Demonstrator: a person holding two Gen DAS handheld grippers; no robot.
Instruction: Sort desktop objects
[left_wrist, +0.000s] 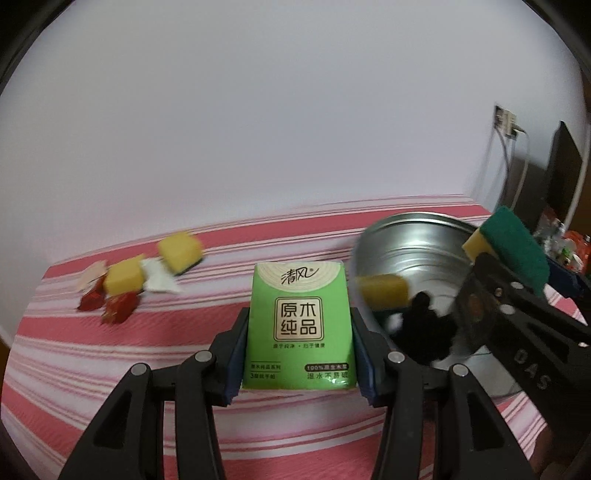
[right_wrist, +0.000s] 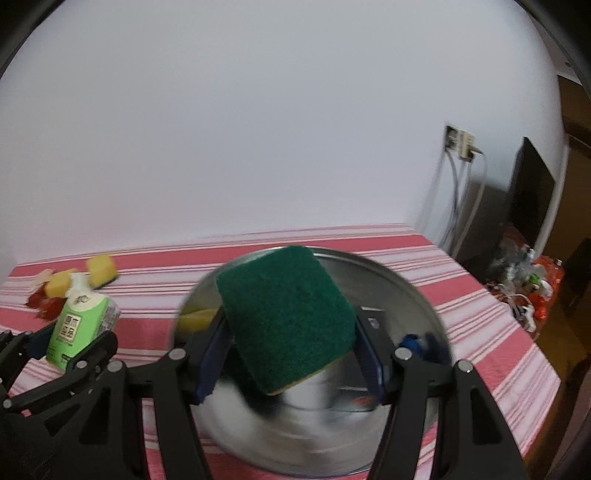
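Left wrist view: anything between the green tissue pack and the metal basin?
Nothing but bare striped cloth between the green rectangular tissue pack and the round metal basin, per left wrist view.

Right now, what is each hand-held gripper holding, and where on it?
Left hand-held gripper: green tissue pack, clamped across its two side edges. Right hand-held gripper: green-and-yellow sponge, pinched by its opposite sides.

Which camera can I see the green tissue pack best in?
The left wrist view. The tissue pack fills the middle, front face toward the camera, print readable, held between the left gripper's jaws. The right wrist view shows it only small, tilted, at the left edge, partly hidden by the gripper.
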